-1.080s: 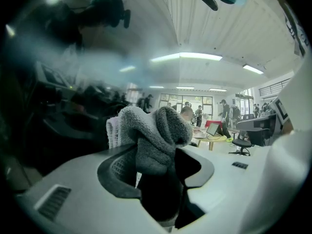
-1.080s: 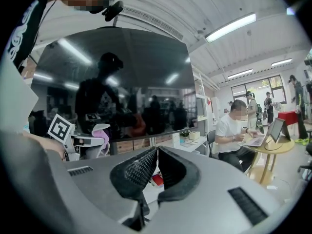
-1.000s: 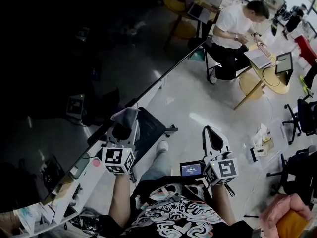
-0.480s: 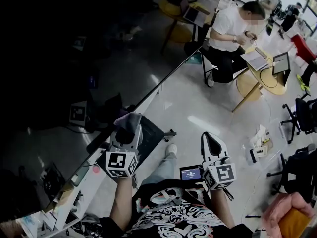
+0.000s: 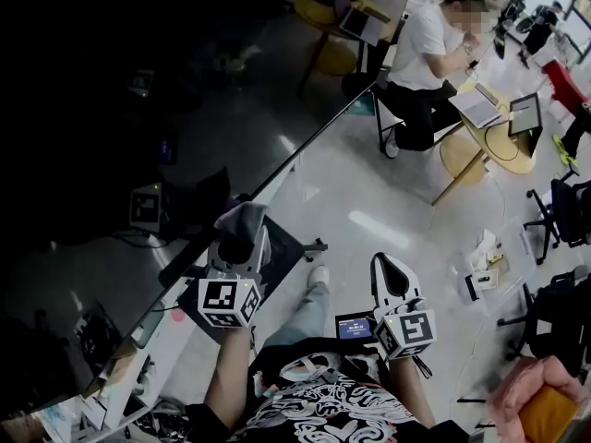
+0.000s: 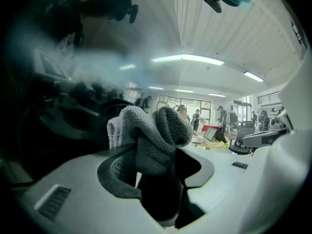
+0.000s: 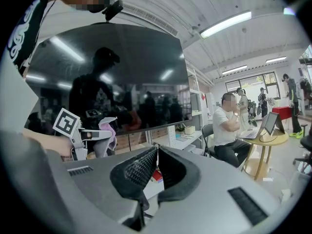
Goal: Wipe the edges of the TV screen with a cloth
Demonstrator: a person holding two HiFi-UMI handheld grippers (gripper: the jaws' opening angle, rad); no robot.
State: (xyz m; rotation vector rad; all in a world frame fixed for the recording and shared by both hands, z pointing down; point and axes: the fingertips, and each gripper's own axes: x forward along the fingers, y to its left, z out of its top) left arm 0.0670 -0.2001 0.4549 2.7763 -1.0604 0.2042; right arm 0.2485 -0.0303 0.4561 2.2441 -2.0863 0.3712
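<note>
The big black TV screen (image 5: 138,137) fills the left of the head view; in the right gripper view the TV screen (image 7: 112,77) stands wide and dark with reflections. My left gripper (image 5: 238,233) is shut on a grey cloth (image 5: 240,220), and the bunched cloth (image 6: 151,133) sits close against the screen's lower right edge (image 5: 268,187). From the right gripper view the left gripper (image 7: 90,135) and the cloth (image 7: 108,136) show just under the screen's bottom edge. My right gripper (image 5: 391,268) hangs to the right over the floor, jaws shut and empty (image 7: 156,152).
A low white shelf (image 5: 148,340) with small items runs under the TV. A black wheeled base (image 5: 286,243) stands below my left gripper. A person sits on a chair at a round wooden table (image 5: 494,146) at the far right. Office chairs (image 5: 559,220) stand further right.
My left gripper with the cloth has slid a little to the right along the screen's bottom edge. The right gripper stays about where it was.
</note>
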